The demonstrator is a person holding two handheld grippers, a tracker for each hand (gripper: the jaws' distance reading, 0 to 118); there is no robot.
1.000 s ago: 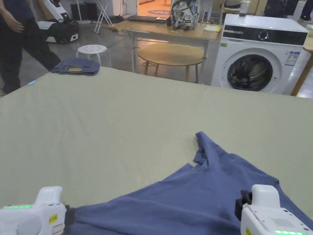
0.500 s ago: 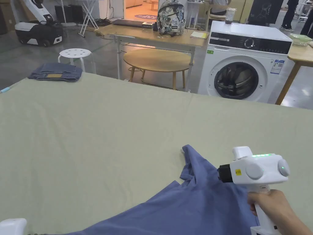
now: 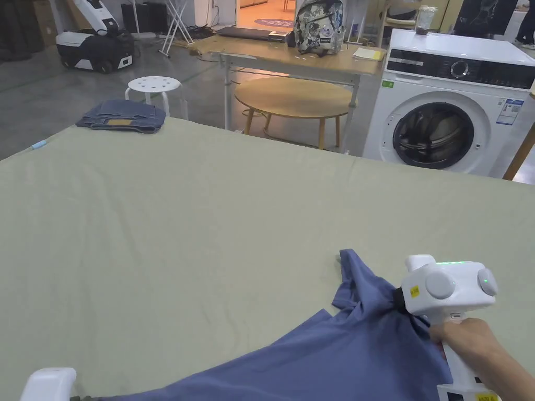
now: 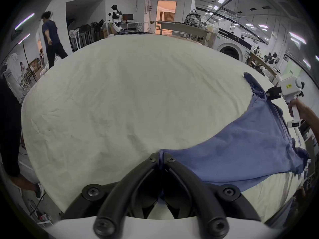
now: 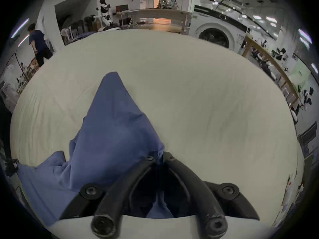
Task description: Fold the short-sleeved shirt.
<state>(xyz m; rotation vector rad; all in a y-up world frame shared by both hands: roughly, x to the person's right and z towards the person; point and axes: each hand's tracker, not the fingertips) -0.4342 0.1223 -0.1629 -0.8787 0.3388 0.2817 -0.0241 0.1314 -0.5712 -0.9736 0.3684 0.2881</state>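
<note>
A blue short-sleeved shirt (image 3: 334, 355) lies stretched along the near edge of the pale green table (image 3: 209, 209). My right gripper (image 3: 398, 302) is held sideways at the right, shut on a bunched part of the shirt below its raised sleeve tip (image 3: 350, 258). In the right gripper view its jaws (image 5: 159, 157) pinch blue cloth (image 5: 110, 130). My left gripper (image 3: 78, 397) sits at the bottom left corner, its white body just showing. In the left gripper view its jaws (image 4: 160, 158) are closed on a corner of the shirt (image 4: 241, 148), and the right gripper (image 4: 269, 94) shows far off.
Folded jeans (image 3: 121, 116) rest on the table's far left corner. Behind the table stand a white stool (image 3: 154, 86), a round wooden table (image 3: 292, 96), a desk with a backpack (image 3: 318, 23) and a washing machine (image 3: 444, 120). A person (image 4: 51, 39) walks at the far left.
The right gripper rose from the near edge and now holds the shirt higher, by the sleeve, lifting the cloth. The left gripper stays low at the left. The head camera shifted.
</note>
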